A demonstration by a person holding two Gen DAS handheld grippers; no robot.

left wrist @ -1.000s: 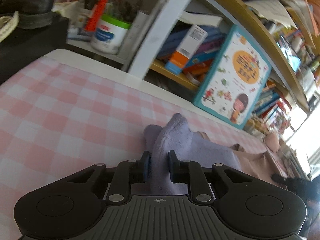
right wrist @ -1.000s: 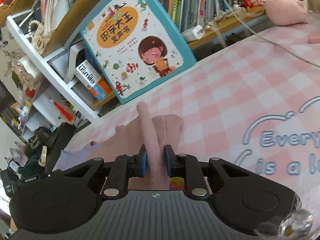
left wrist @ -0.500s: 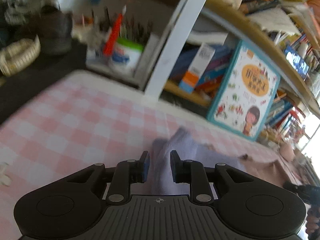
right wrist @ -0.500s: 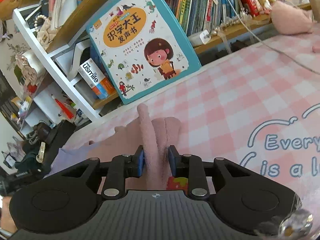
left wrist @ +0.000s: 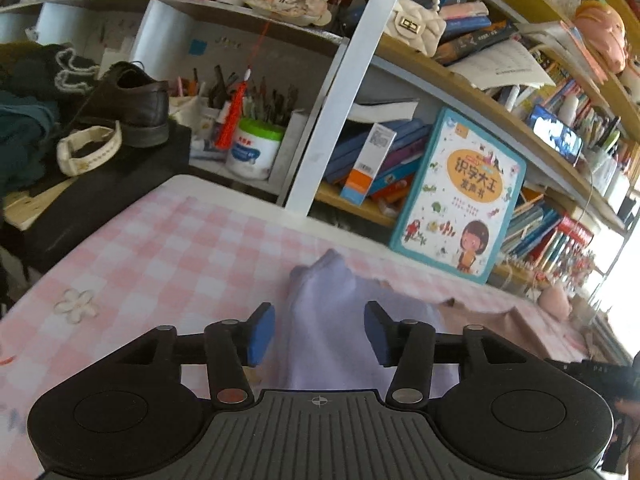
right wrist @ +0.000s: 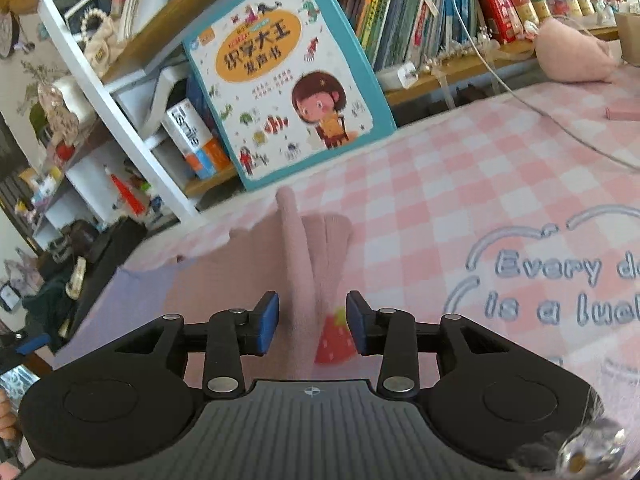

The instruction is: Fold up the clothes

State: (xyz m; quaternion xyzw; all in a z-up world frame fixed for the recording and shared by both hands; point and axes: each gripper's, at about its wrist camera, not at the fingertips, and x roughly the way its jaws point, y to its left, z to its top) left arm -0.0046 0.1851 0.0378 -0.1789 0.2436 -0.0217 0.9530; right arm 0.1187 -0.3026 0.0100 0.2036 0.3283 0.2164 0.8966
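- The checked cloth [right wrist: 460, 168] fills the frame's middle, giving us a flat folding surface.
- The garment [right wrist: 224, 280] lies lower centre, pink with a lilac end [left wrist: 332, 320].
- Our left gripper [left wrist: 320, 334] and right gripper [right wrist: 312, 322] are opening, pads clear of the fabric, probably releasing a laid fold.

Both tools look the same: left tool [left wrist: 319, 333] and right tool [right wrist: 312, 323] are black plastic, ribbed grey base, blue pads [left wrist: 261, 334], silver screws [right wrist: 220, 383].

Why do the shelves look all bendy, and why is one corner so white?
Left wrist view: the fisheye lens curves the wooden bookshelf, and window glare whitens the right edge. Right wrist view: the same bending; the pink checked tablecloth looks slightly blurry.
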